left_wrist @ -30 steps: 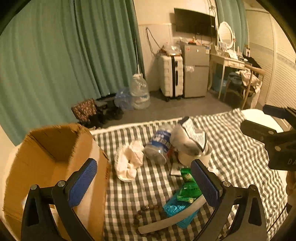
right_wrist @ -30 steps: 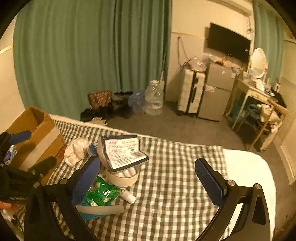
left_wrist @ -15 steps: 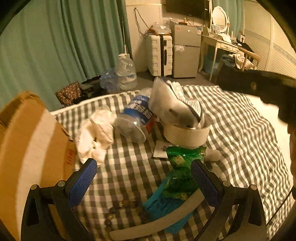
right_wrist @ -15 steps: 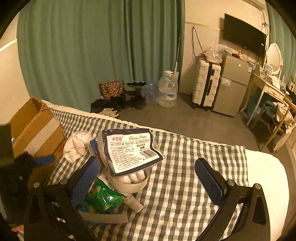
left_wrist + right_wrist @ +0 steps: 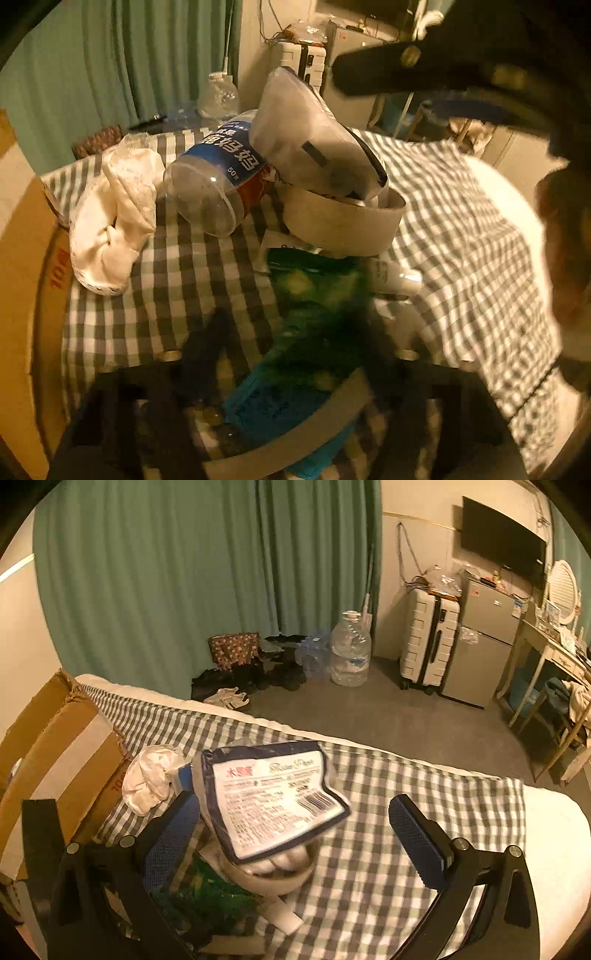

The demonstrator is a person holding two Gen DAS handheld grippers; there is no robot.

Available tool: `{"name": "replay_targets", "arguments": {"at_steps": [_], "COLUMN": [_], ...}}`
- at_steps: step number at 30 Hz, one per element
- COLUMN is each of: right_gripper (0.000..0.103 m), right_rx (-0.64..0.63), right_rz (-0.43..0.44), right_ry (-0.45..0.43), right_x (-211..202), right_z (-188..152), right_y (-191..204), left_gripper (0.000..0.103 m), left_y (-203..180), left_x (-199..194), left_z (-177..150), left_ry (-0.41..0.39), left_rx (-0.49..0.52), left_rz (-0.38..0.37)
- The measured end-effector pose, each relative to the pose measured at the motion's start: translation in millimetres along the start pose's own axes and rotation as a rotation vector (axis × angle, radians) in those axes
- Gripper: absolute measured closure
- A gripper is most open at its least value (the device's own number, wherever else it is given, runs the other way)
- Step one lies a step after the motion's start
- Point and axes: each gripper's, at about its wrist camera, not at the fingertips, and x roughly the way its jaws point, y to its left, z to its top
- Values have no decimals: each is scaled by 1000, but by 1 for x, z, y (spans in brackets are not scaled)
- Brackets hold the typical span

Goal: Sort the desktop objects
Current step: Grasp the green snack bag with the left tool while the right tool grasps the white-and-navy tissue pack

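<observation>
Crinkly green packet (image 5: 317,295) on checked cloth (image 5: 461,236)

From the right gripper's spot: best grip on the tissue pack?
Take the tissue pack by its free right edge, coming from the right. It lies tilted on the white bowl, and that thin edge overhangs the rim, so the open right gripper could probably close across it.

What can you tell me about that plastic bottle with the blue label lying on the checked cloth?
The plastic bottle is clear and looks empty, with a blue label printed in white characters and a red band beside it. It lies on its side on the checked cloth, round base towards the left camera; its neck is hidden. The white crumpled cloth lies at one side of it and the tissue pack leans over its far end. From the right camera it is nearly hidden.
</observation>
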Motion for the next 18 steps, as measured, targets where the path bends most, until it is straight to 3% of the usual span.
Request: {"name": "replay_targets", "arguments": {"at_steps": [2, 6, 11, 14, 16, 18], "right_gripper": [0, 1, 5, 33, 58, 68], "right_rx": [-24, -43, -72, -46, -30, 3], "right_rz": [9, 21, -26, -45, -82, -90], "right_ry": [7, 25, 52, 63, 78, 77], "right_x": [8, 22, 36, 38, 39, 38], "right_z": [0, -4, -13, -16, -17, -17], "right_y": [8, 16, 20, 14, 10, 4], "left_gripper": [68, 72, 73, 73, 73, 74], "left_y": [2, 18, 15, 14, 15, 19], "left_x": [-4, -5, -8, -13, -16, -16], "left_z": [1, 2, -2, -5, -7, -2], "left_ry": [-12, -6, -8, -8, -7, -6], "left_rx": [7, -42, -22, -16, -20, -19], "left_rz": [45, 56, 89, 110, 115, 121]}}
